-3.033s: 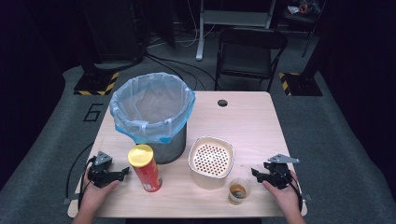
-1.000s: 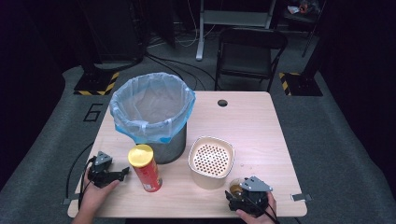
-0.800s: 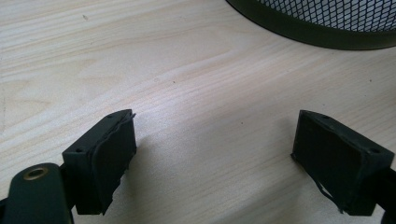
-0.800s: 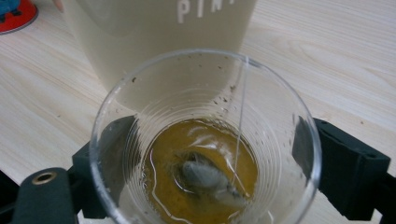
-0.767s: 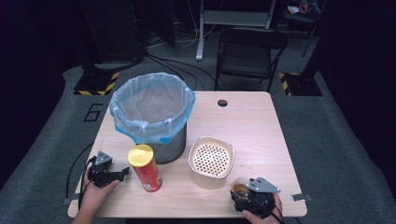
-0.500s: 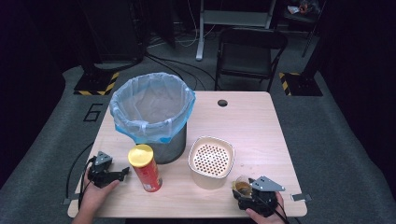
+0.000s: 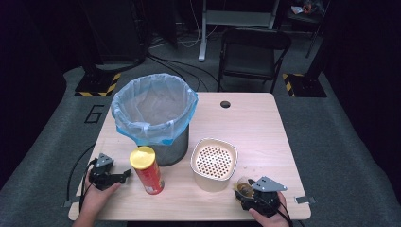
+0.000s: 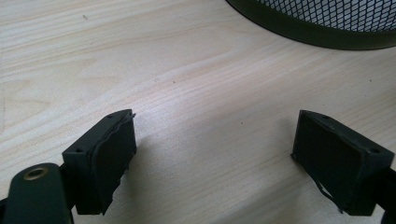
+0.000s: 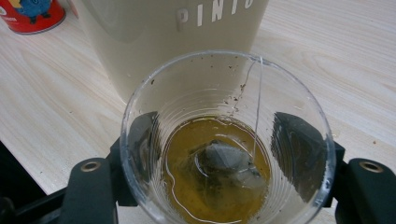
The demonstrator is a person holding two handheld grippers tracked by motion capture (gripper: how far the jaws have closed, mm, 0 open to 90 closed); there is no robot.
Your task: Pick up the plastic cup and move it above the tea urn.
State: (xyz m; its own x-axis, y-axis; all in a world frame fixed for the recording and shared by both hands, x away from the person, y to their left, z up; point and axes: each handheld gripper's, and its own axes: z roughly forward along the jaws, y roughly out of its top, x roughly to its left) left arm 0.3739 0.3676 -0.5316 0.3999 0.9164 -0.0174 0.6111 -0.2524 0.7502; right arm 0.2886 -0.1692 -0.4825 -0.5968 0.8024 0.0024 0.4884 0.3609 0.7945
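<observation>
A clear plastic cup (image 7: 244, 187) with brown tea and a tea bag (image 9: 219, 161) stands near the table's front edge, just in front of a cream perforated-lid container (image 7: 213, 163). My right gripper (image 7: 245, 193) has the cup (image 9: 224, 116) between its jaws. The jaws have just been closing, and both pads (image 9: 299, 144) now lie against the cup's sides. My left gripper (image 7: 124, 174) rests on the table at the front left. It stands open (image 8: 212, 154) with bare wood between its pads.
A red chips can with a yellow lid (image 7: 147, 170) stands right of the left gripper. Behind it is a mesh bin with a blue liner (image 7: 153, 118). The wooden table (image 7: 246, 127) has a cable hole at the back; a chair stands beyond.
The right gripper has come in from the table's right edge to the cup and its jaws have closed around it. The left gripper has stayed put.
</observation>
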